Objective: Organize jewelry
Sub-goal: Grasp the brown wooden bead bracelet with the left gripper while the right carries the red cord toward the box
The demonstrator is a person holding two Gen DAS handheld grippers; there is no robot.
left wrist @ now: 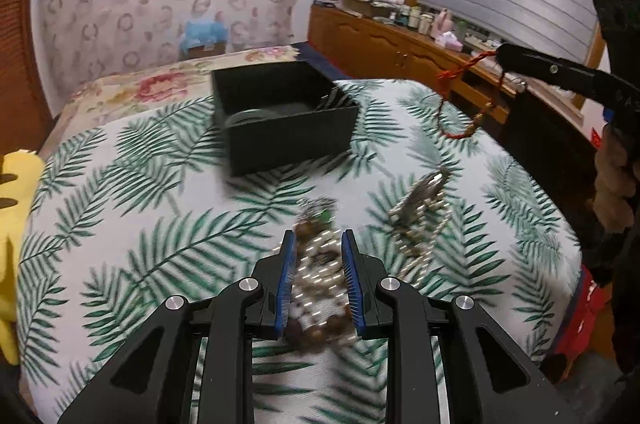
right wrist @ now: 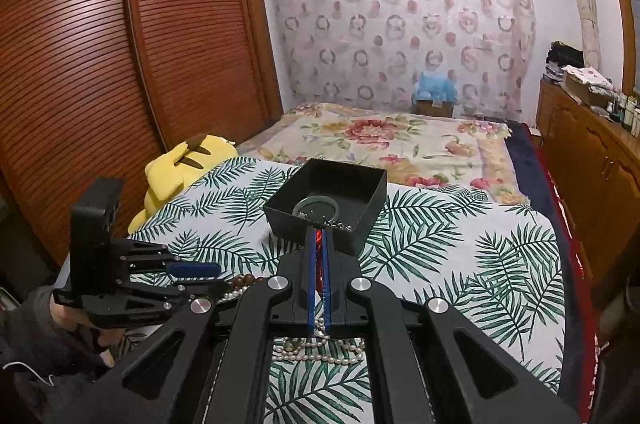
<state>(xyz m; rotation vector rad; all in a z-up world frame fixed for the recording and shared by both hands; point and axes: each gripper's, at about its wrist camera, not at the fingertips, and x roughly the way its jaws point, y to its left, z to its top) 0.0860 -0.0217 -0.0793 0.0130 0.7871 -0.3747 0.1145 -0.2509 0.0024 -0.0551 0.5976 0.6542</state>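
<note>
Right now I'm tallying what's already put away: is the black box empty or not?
Not empty. The right wrist view shows a round greenish bangle and a silvery chain lying inside the open black box.

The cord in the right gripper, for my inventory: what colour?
Red cord, clearest in the left wrist view.

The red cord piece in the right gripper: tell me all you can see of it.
The red cord piece is a twisted red string with a loop hanging below, ending in a small brownish, gold-looking bead or knot; details are blurred. The right gripper is shut on its upper end, so it dangles in the air above the leaf-print cover, touching nothing else. In the right wrist view only a red sliver shows between the blue pads.
</note>
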